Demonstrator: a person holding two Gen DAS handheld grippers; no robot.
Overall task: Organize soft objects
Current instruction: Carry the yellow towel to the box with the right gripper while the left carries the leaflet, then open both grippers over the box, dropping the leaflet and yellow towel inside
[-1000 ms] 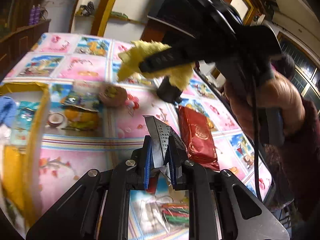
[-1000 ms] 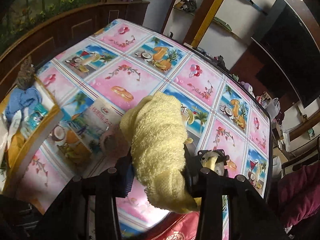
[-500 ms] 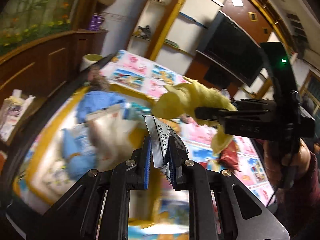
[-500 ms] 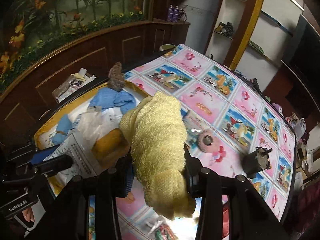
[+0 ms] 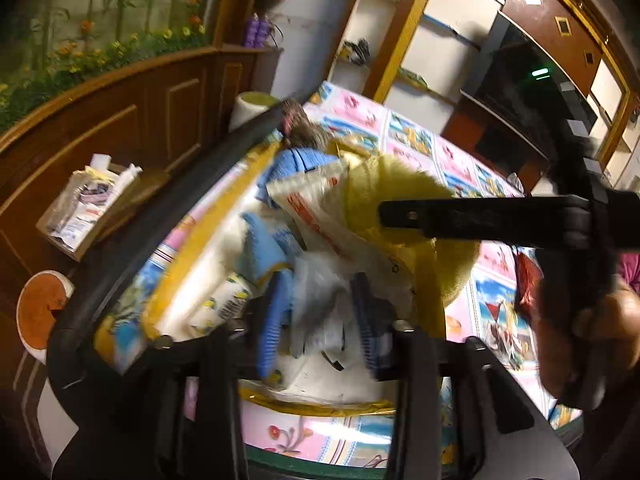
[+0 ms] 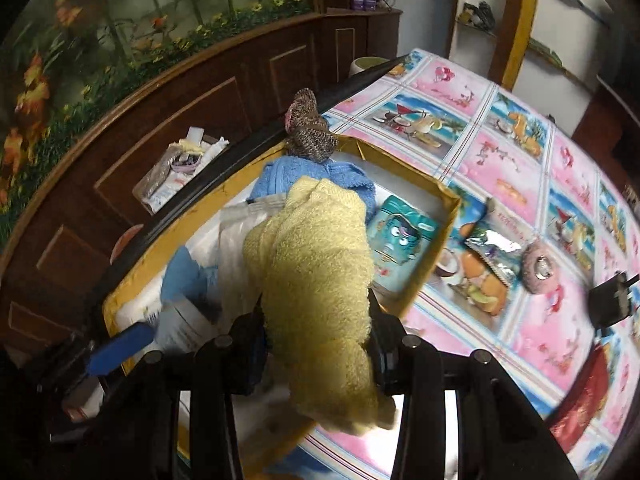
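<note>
Yellow towel, table-side earlier, now over the box; left gripper just opened

- Left gripper: black angular frame, blue ribbed pads, round silver screws.
- Right gripper: black frame, blue pad edges, silver screw heads.
- Hand wraps a black handle; green light above.

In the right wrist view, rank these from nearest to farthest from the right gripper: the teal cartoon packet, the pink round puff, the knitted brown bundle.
From the right gripper, shut on the yellow towel:
1. Teal cartoon packet, inside the yellow box, just right of the towel.
2. Pink round puff, out on the tablecloth to the right.
3. Knitted brown bundle, at the box's far corner.
</note>
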